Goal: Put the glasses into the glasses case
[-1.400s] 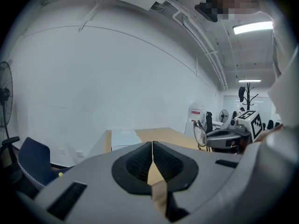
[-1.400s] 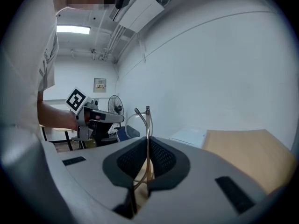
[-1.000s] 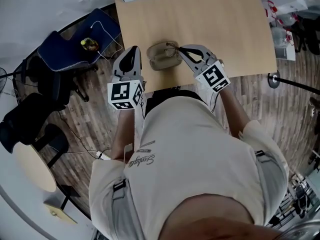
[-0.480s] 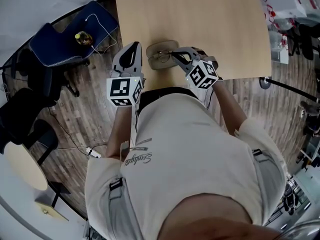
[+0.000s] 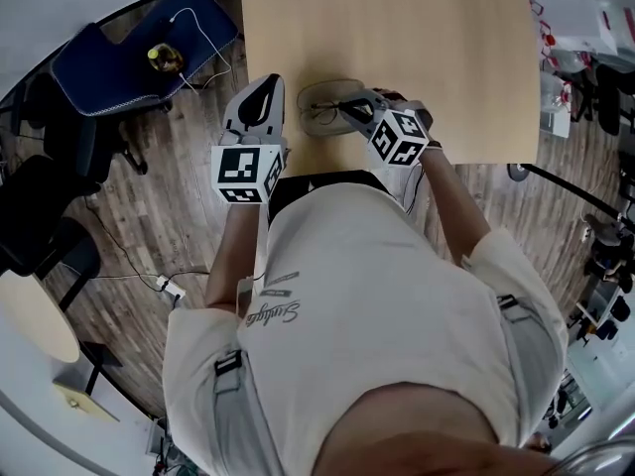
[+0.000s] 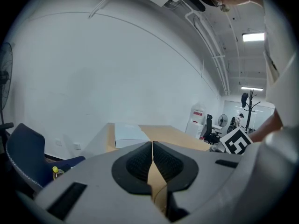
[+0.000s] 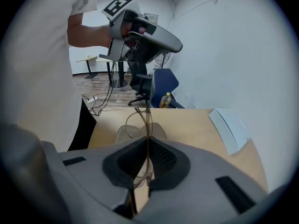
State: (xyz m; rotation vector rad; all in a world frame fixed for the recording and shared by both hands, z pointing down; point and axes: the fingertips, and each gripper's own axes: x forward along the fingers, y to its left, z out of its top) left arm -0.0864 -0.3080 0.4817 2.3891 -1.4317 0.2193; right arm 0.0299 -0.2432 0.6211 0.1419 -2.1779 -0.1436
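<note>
We hold the right gripper (image 5: 351, 108) low over the near edge of the light wooden table (image 5: 446, 48). Its jaws are clamped narrow on the thin wire-framed glasses (image 7: 140, 119). In the right gripper view the frame runs straight out between the dark ribbed pads (image 7: 161, 158), and the round lens rims reach forward over the beige oval glasses case (image 7: 158, 130). The case lies open on the table just beyond the jaws, close to the near edge. In the head view the dark frame crosses the top of the case (image 5: 316, 120). We cannot tell whether the glasses touch its lining or hang just above it.

The left gripper (image 5: 267, 87) is to the left of the case, apart from it, at the table's left near corner. In the left gripper view its jaws are pressed together with nothing between them (image 6: 152, 158), pointing along the table towards the far end. The right gripper's marker cube (image 6: 237, 143) shows at the right of that view.

A flat white box (image 7: 229, 127) lies at the far end of the table, well apart from the case. On the floor to the left of the table stands a dark blue office chair (image 5: 129, 53). A small bottle with a yellow cap (image 5: 164, 59) rests on its seat.
</note>
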